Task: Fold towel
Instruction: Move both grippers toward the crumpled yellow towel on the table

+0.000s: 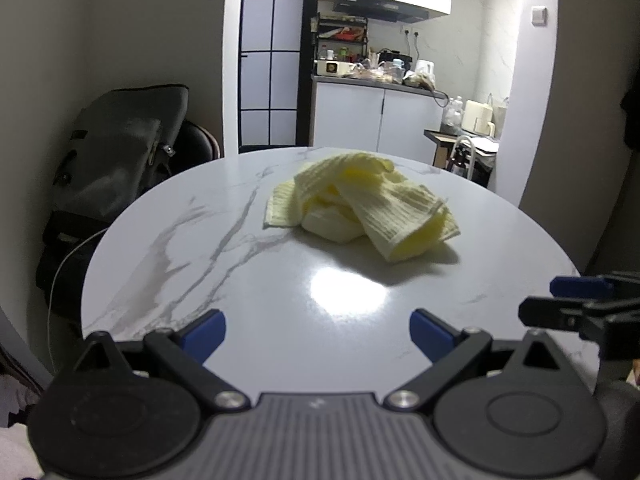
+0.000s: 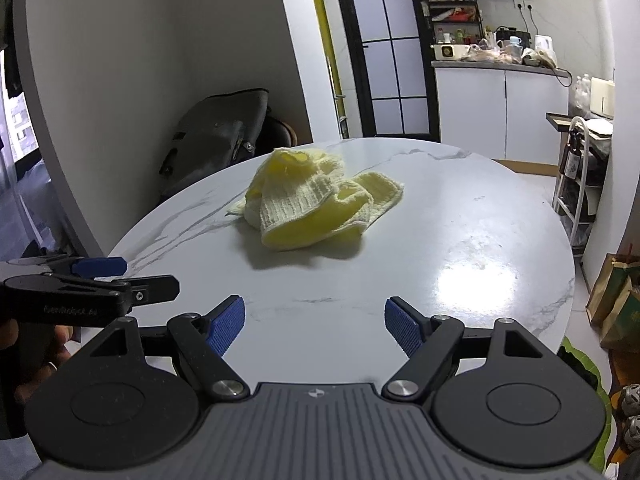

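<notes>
Nothing folded yet; I read this as the very start, the approach before the first grasp.

The towel [image 1: 360,204], pale yellow with a ribbed weave, lay in a crumpled heap near the middle of the round marble-patterned counter [image 1: 192,264], toward its far side from both cameras. Layers were doubled over one another. One flatter flap stuck out on the left of the heap in the left wrist view; a thick rolled fold faced me at the front.

My left tool [image 1: 318,334] had its blue pads spread wide with nothing between them, only bare counter. My right tool [image 2: 314,326] stood likewise wide and empty. Both sat at the near edge of the counter, well apart from the towel, angled down toward it. Each showed at the side of the other's view, so they were side by side.

Judgement on the next move: the heap needs spreading flat before any fold is possible. That calls for finding two corners or a clean edge. The corners were hard to make out in the bunched cloth; the left flap looked the likeliest starting point for my left tool. The right tool's target I could not pick out with confidence.

Risk as I saw it: pinching several layers at once and dragging the whole heap instead of opening it.
</notes>
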`<state>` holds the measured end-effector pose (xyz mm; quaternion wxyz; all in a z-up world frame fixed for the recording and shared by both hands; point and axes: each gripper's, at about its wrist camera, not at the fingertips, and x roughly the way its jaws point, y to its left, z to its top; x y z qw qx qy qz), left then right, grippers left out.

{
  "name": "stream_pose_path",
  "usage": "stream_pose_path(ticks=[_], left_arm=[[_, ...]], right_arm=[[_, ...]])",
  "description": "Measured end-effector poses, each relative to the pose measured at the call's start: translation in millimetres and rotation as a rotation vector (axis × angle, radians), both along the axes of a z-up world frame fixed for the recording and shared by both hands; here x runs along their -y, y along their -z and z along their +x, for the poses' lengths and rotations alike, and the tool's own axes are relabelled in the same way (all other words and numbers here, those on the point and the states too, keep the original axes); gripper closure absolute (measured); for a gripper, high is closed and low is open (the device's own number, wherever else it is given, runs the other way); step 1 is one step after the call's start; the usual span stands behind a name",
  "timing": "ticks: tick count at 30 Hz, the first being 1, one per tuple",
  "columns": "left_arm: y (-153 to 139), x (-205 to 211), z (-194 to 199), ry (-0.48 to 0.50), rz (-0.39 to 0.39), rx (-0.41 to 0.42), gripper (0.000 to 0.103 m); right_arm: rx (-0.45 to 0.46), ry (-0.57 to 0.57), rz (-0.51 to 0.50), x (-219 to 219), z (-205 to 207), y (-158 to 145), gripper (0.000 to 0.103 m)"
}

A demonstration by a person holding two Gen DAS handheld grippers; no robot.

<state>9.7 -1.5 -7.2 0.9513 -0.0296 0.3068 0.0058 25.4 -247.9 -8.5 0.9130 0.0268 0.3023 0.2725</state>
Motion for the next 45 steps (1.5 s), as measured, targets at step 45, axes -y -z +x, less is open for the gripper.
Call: stream_pose_path(ticks=[45], left_arm=[[-12, 16, 13, 0.087, 0.016, 0.057, 0.011]], right_arm=[[0.033, 0.096, -0.124, 20, -8, -1, 0.022]])
